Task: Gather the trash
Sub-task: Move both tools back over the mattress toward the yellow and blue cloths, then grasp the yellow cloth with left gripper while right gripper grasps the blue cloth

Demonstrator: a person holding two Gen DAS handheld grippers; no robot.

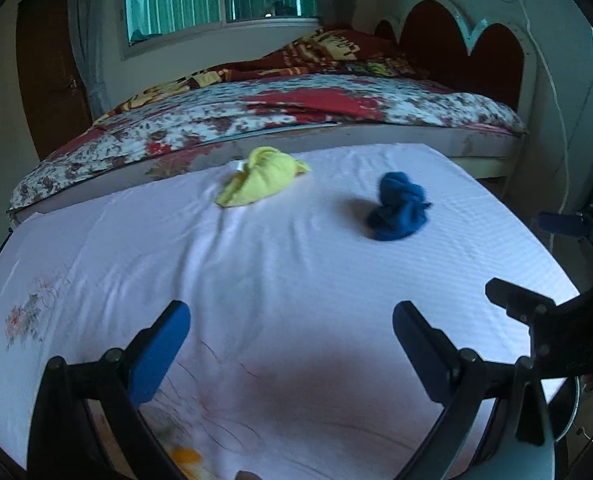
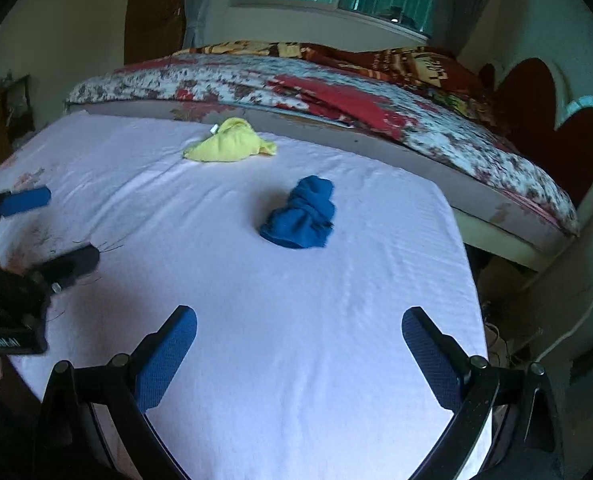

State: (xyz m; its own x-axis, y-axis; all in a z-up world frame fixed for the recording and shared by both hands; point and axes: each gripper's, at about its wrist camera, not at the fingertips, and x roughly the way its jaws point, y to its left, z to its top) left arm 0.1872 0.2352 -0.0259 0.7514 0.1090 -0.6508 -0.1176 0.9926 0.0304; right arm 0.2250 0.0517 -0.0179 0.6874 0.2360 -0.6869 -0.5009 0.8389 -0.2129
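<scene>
1. The step in hand looks like the approach: both tongs hang above the white-covered bench (image 2: 336, 320), neither touching anything.
2. The left tongs (image 1: 292, 344) are spread wide with nothing between them; the right tongs (image 2: 300, 344) are spread the same way.
3. The blue crumpled cloth (image 2: 302, 214) lies at the centre of the right wrist view, ahead of the right tongs.
4. The yellow crumpled cloth (image 1: 262, 176) lies in the upper middle of the left wrist view, near the bench's far edge beside the bed (image 1: 296, 112).
5. No bin shows in either view.
6. Next, I judge, each tongs must reach forward, descend over a cloth, and close.
</scene>
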